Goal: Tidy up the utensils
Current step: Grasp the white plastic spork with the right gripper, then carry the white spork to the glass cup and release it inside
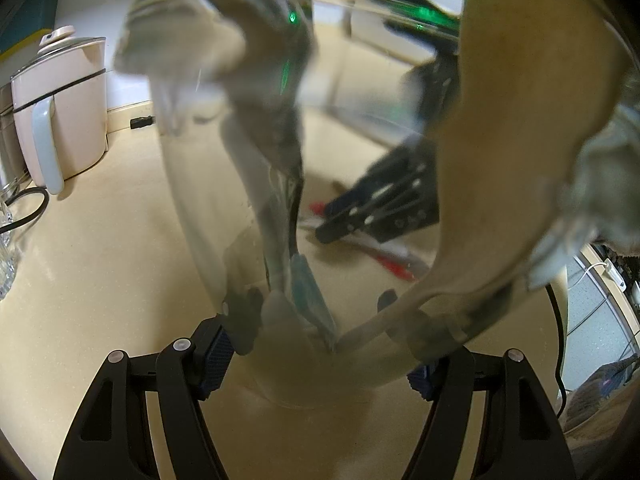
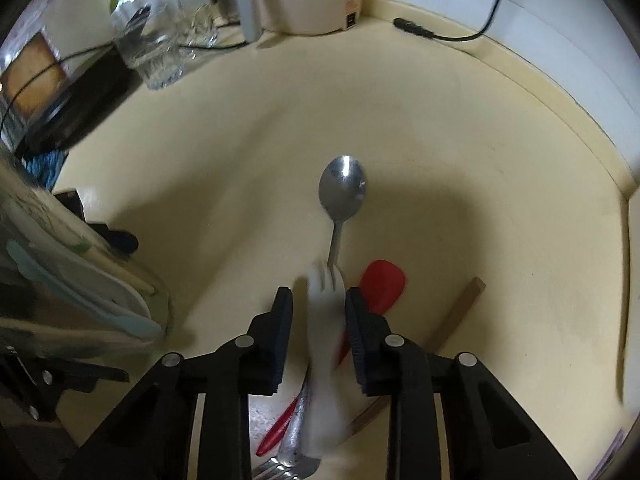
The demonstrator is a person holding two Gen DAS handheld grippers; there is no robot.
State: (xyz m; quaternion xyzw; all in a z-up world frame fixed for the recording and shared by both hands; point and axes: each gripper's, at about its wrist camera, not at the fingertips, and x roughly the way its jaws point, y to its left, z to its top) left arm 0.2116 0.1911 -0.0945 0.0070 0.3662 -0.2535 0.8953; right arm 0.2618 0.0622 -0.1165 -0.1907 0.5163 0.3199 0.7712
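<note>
My left gripper (image 1: 320, 364) is shut on a clear glass jar (image 1: 208, 200), one pad on each side of its base. A wooden spoon (image 1: 500, 120) and a teal utensil (image 1: 308, 292) stand inside it. The right gripper (image 2: 318, 320) points down over a pile of utensils on the cream counter (image 2: 480, 200). A white plastic fork (image 2: 324, 340) lies between its jaws. The right pad is against the fork and a gap shows on the left. A metal spoon (image 2: 342, 192), a red spatula (image 2: 382, 284), a wooden stick (image 2: 456, 316) and a metal fork (image 2: 292, 444) lie there too.
A pale kettle (image 1: 60, 108) and a glass mug (image 1: 6, 248) stand at the counter's left in the left wrist view. In the right wrist view a cut glass (image 2: 156, 52), a black appliance (image 2: 72, 100) and a cable plug (image 2: 416, 28) lie near the back wall.
</note>
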